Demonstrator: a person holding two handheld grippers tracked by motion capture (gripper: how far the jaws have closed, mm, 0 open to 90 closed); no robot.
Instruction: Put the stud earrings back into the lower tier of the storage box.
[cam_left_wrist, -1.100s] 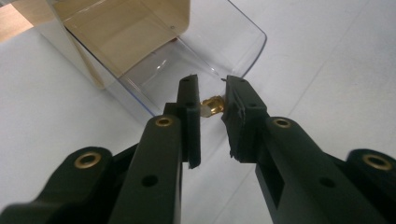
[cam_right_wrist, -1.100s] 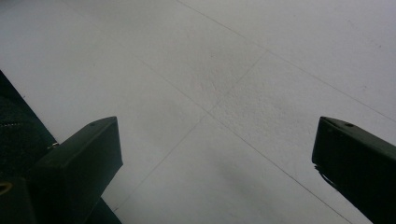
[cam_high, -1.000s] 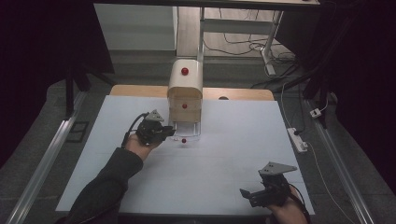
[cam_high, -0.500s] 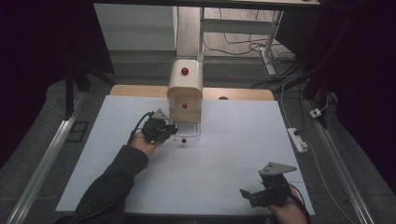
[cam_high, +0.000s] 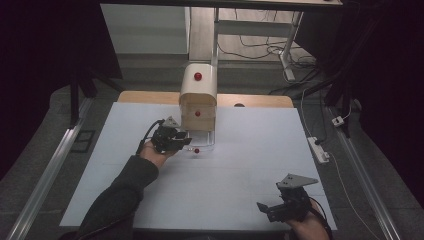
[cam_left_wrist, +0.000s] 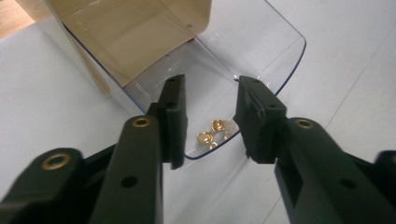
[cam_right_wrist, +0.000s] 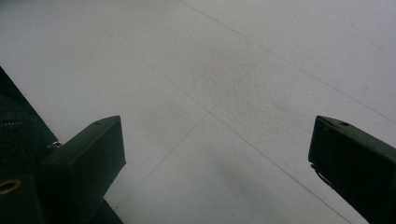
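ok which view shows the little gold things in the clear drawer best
The left gripper view: the two small gold pieces lie close up in the clear drawer, seen between the left gripper's parted jaws. From the high view they are too small to make out.

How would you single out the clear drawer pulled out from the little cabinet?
On the white table, find the beige round-topped cabinet at the far middle. The clear plastic drawer juts from its base; unlike the shut drawer above, it is see-through and holds small gold pieces.
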